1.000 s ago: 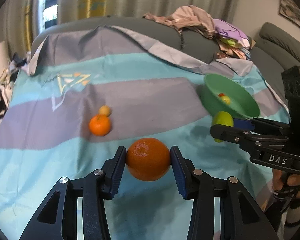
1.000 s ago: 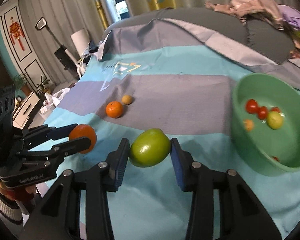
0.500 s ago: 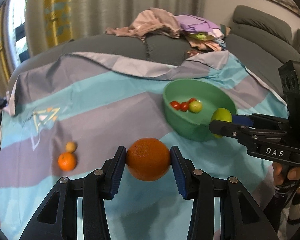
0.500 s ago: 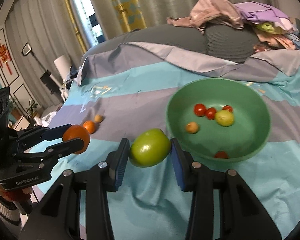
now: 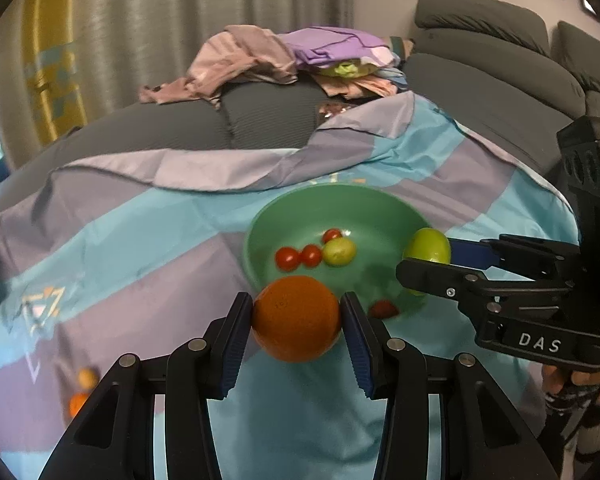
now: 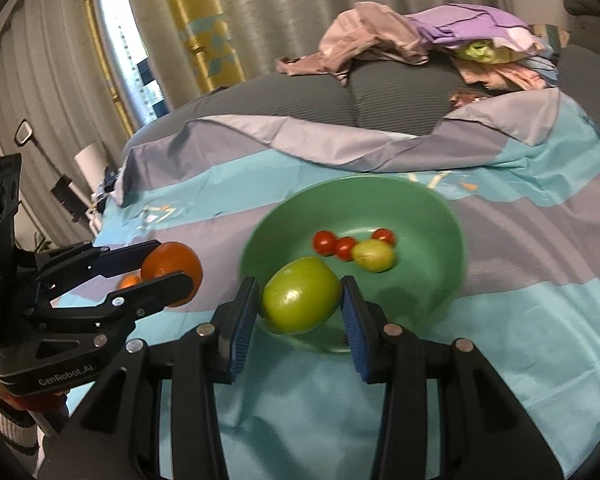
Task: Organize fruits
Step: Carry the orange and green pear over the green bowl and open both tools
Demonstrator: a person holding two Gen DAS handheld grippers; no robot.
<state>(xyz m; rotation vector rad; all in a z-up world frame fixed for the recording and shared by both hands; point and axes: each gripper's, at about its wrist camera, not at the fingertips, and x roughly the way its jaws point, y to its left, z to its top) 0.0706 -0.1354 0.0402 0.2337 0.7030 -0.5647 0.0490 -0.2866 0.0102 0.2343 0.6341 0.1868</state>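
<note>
Nearest the left wrist camera, the left gripper [image 5: 297, 318] is clamped on a round, dimpled orange [image 5: 296, 319], its blue pads pressing both sides so the fruit rides free of the cloth. The right gripper [image 6: 300, 296] likewise squeezes a smooth green apple-like fruit [image 6: 300, 295]. Just ahead of both tools sits the round green plastic bowl [image 5: 260, 224], holding small red tomatoes [image 5: 299, 257] and a yellowish fruit [image 5: 340, 251]; each load seems poised at its near rim for dropping in. Beyond lie the striped teal-and-grey sheet [image 5: 140, 240] and piled clothes [image 5: 284, 60].

Left gripper [image 5: 297, 318] jaws clamp an orange [image 5: 296, 318] before the green bowl [image 5: 260, 240].
</note>
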